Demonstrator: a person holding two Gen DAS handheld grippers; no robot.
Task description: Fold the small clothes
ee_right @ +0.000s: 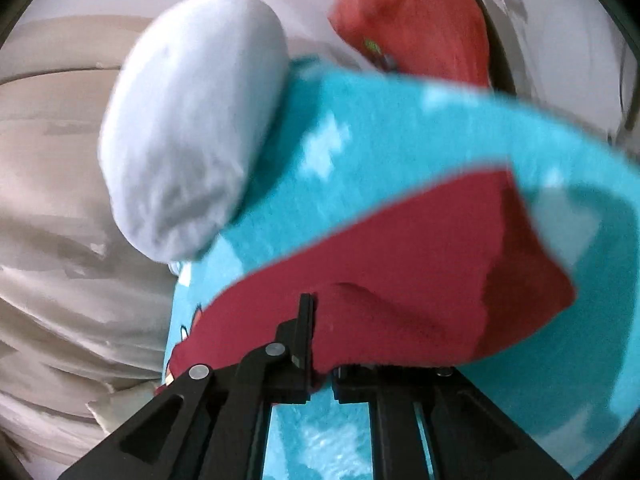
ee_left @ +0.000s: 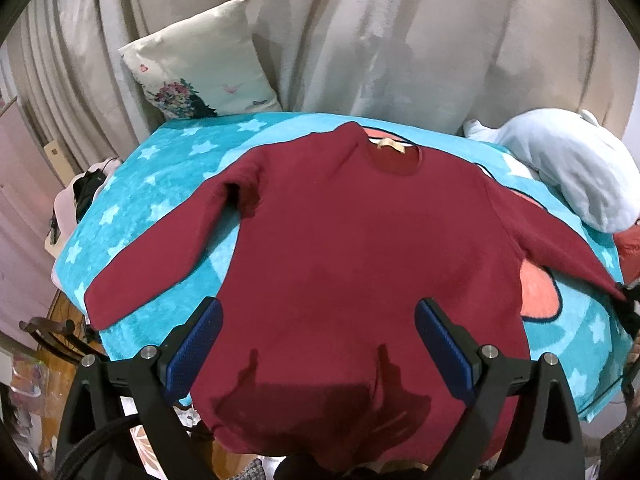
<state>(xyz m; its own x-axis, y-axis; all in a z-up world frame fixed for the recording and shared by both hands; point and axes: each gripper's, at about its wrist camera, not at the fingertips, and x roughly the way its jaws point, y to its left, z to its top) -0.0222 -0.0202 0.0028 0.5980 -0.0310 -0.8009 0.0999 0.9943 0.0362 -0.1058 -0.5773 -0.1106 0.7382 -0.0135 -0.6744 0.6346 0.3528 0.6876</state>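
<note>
1. A dark red sweater (ee_left: 352, 248) lies front-up and spread flat on a turquoise blanket with pale stars (ee_left: 160, 184), its neckline at the far side, a tan label showing inside the collar, and both sleeves angled outward.
2. Its hem hangs over the near edge of the blanket, under the left gripper.
3. The left gripper (ee_left: 318, 340) hovers above the lower body of the sweater, its blue-padded fingers (ee_left: 196, 344) spread wide with nothing between them.
4. The right gripper (ee_right: 320, 340) is clenched on the sweater's sleeve (ee_right: 400, 272); red cloth bunches up between its closed black fingers. This view is blurred.
5. A pale blue-grey plush toy (ee_left: 576, 172) rests on the blanket's far right corner, close to the sleeve.
6. A cream cushion with a floral print (ee_left: 200, 64) leans against beige curtains (ee_left: 380, 32) behind the blanket.
7. An orange-red cloth (ee_right: 412, 12) shows beyond the blanket in the right wrist view.
</note>
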